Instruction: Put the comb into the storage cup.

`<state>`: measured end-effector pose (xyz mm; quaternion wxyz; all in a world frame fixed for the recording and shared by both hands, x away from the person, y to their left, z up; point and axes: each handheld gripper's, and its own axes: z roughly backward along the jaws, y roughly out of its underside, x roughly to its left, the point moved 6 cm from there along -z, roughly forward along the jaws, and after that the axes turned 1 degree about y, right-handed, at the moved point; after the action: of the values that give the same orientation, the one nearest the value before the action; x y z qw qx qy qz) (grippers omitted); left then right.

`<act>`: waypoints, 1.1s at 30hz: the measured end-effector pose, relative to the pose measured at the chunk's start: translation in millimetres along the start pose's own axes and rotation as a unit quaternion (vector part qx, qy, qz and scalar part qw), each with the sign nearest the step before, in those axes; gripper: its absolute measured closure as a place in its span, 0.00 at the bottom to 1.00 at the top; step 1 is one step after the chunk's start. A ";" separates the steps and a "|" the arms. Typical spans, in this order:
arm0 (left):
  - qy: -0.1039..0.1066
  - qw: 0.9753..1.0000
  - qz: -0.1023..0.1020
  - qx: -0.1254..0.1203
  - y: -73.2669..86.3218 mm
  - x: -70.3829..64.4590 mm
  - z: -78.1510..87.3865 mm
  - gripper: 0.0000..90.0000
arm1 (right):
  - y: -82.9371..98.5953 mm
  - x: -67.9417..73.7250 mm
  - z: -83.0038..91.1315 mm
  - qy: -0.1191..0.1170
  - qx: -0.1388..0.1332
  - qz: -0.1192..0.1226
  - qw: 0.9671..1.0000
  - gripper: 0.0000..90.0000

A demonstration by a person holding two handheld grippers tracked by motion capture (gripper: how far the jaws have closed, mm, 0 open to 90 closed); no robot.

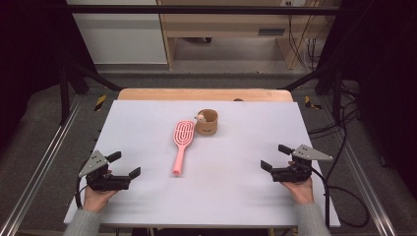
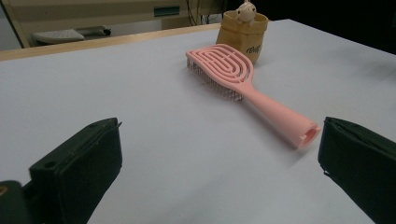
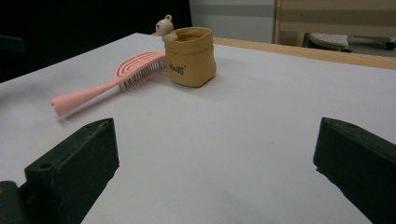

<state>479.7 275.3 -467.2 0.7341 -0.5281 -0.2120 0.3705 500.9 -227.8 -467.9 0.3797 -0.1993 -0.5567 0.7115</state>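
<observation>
Resting low at the near corners of a white tabletop (image 1: 147,196), a person's two hand-held claws sit idle, the left claw (image 1: 124,164) and the right claw (image 1: 275,157) each with jaws spread wide and holding nothing. Between them, toward the middle of the tabletop, lies a pink hairbrush (image 1: 182,142), bristles down, its handle pointing to the near edge and its slotted head touching or just beside a small tan fabric pouch (image 1: 207,123) on its far right. A little bear figure (image 1: 200,117) peeks over the pouch's left rim.

Judging from the layout, the brush looks the likelier target, its handle end nearer the left claw. Risks appear modest but real: the handle is smooth and tapered, so a pinch near its tip could let the brush pivot or slip, and swinging the head could knock the light pouch over, spilling the bear. A grip on the head could snag the bristles.

From the left claw's camera the handle's hollow end (image 2: 306,134) sits just beside the right-hand jaw. Whether brush and pouch truly touch cannot be settled. Printing on the pouch (image 3: 176,69) is too small to read, its contents below the rim are hidden, and dark surroundings swallow the room's edges.
</observation>
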 end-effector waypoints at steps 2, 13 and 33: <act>-0.002 1.000 -0.001 0.002 -0.9 -0.7 -0.2 0.00 | -0.2 -0.4 0.0 0.002 -0.001 0.001 1.000 0.01; -0.010 1.000 0.001 0.001 -5.6 -3.3 0.3 0.00 | -1.4 -0.9 1.0 0.003 -0.002 0.003 1.000 0.01; -0.036 0.999 0.014 0.016 -18.3 -6.6 -4.0 0.00 | -0.2 -0.3 -0.1 0.005 0.004 0.004 1.000 0.01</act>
<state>484.1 264.7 -451.0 0.7290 -0.5059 -0.2251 0.4025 501.2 -228.0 -467.8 0.3803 -0.2039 -0.5508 0.7145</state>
